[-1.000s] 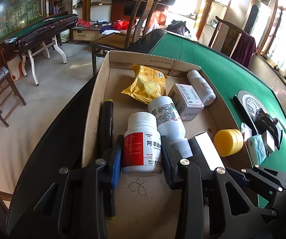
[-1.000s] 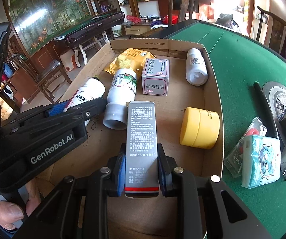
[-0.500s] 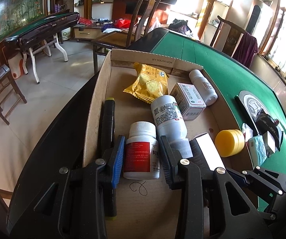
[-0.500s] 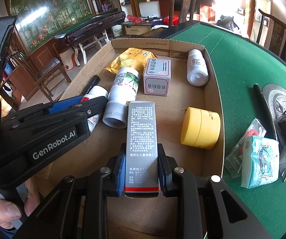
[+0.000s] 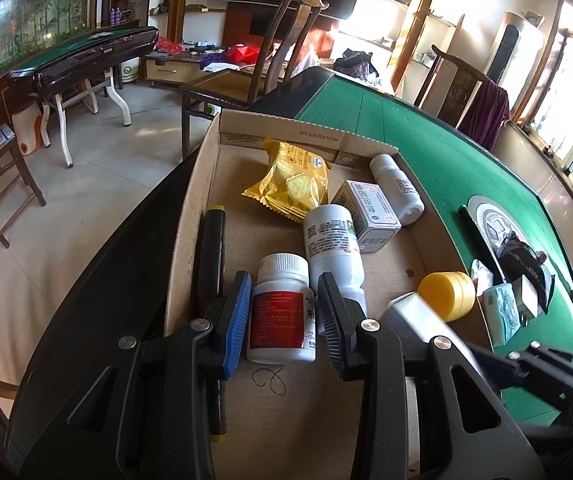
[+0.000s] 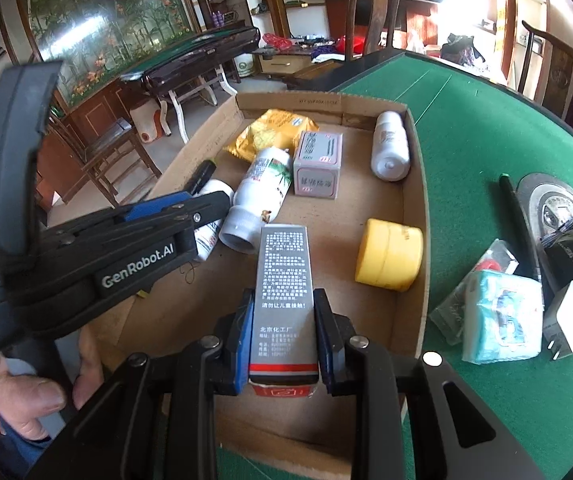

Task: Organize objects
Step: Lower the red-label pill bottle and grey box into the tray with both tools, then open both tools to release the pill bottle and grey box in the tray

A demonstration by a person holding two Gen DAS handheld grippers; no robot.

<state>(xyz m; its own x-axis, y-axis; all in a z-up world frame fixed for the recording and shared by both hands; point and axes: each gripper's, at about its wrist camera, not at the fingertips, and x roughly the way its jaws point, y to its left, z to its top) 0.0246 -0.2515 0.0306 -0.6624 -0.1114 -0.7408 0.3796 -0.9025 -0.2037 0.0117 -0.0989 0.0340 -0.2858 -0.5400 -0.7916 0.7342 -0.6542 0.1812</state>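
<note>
A shallow cardboard box [image 6: 414, 208] was seen on a green-felted counter [image 6: 486, 128], with most of the task's things lying inside it. In the right wrist view, the right gripper [image 6: 284, 344] was closed on a tall grey carton [image 6: 284, 280]: the blue pads were pressed against both long sides, near the red-striped end, and the carton pointed toward twelve o'clock over the box floor. Whether its far end touched the floor could not be told.

In the left wrist view, the left gripper [image 5: 284, 320] was set around a white bottle with a red label [image 5: 280, 312], lying with its ribbed cap toward twelve o'clock. The fingers [image 5: 236, 320] were held fairly narrow, close on either side of the bottle; a thin gap seemed to remain at the one on the right, so a firm grip could not be confirmed.

From the red-labelled bottle, a larger white bottle [image 5: 332, 244] was found at one o'clock, just beside it, lying on its side. A black marker [image 5: 212, 248] lay along the box wall at ten o'clock. A yellow snack packet [image 5: 290, 184] was seen at twelve o'clock near the far wall, with a small white box [image 5: 370, 216] and a slim white bottle [image 5: 396, 188] farther toward one o'clock. A yellow jar [image 6: 388, 254] lay on its side at two o'clock from the grey carton, against the box's right wall.

Outside the box, a tissue pack [image 6: 502, 316] and a white charger plug [image 6: 566, 320] lay on the felt at three o'clock.
</note>
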